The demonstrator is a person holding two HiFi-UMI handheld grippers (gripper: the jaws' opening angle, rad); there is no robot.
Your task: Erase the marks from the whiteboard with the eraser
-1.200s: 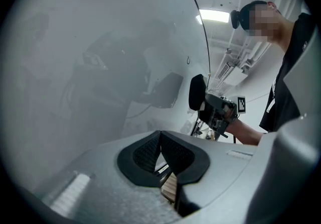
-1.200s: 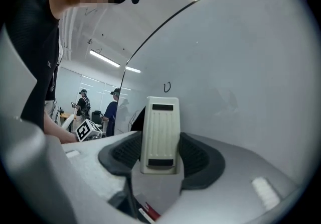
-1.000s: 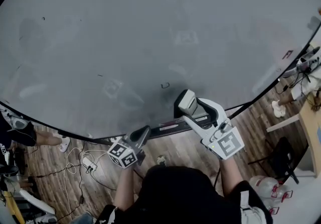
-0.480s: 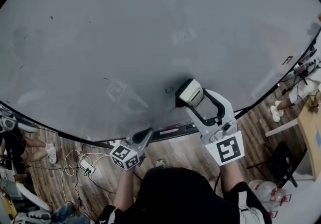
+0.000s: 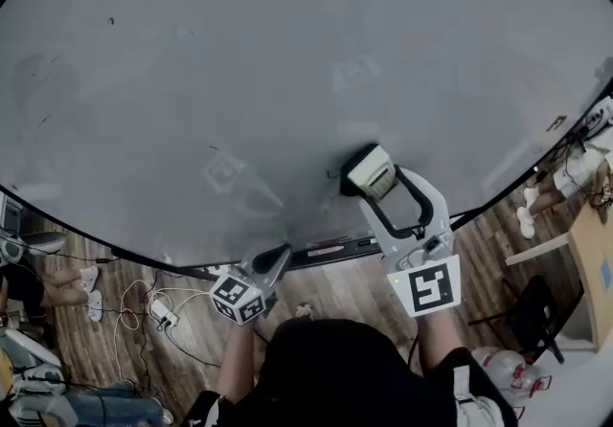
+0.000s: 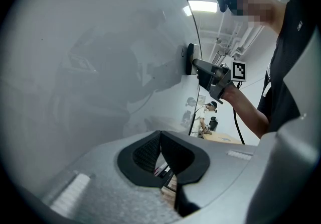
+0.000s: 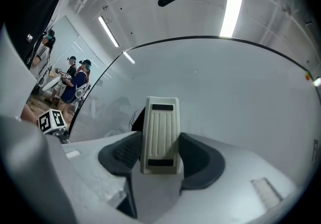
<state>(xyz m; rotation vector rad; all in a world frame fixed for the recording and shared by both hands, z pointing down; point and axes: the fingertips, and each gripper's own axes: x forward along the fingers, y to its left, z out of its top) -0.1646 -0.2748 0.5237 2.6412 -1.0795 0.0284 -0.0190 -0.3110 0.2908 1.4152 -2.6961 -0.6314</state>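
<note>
The whiteboard (image 5: 287, 52) fills most of the head view. My right gripper (image 5: 374, 176) is shut on the cream eraser (image 5: 367, 167), which is pressed against the board low and right of centre. A small black mark (image 5: 332, 173) sits just left of the eraser. A short dash (image 5: 213, 147) lies further left. In the right gripper view the eraser (image 7: 160, 135) stands upright between the jaws, with a thin squiggle (image 7: 134, 115) on the board to its left. My left gripper (image 5: 276, 260) hangs below the board's lower edge, shut and holding nothing.
A tray ledge (image 5: 326, 248) with pens runs under the board's lower edge. Cables and a power strip (image 5: 158, 308) lie on the wooden floor. Other people's feet (image 5: 529, 210) and a table corner (image 5: 594, 267) are at the right.
My right gripper has carried the eraser up onto the board, level with the small black mark. The left gripper has stayed by the tray ledge.
</note>
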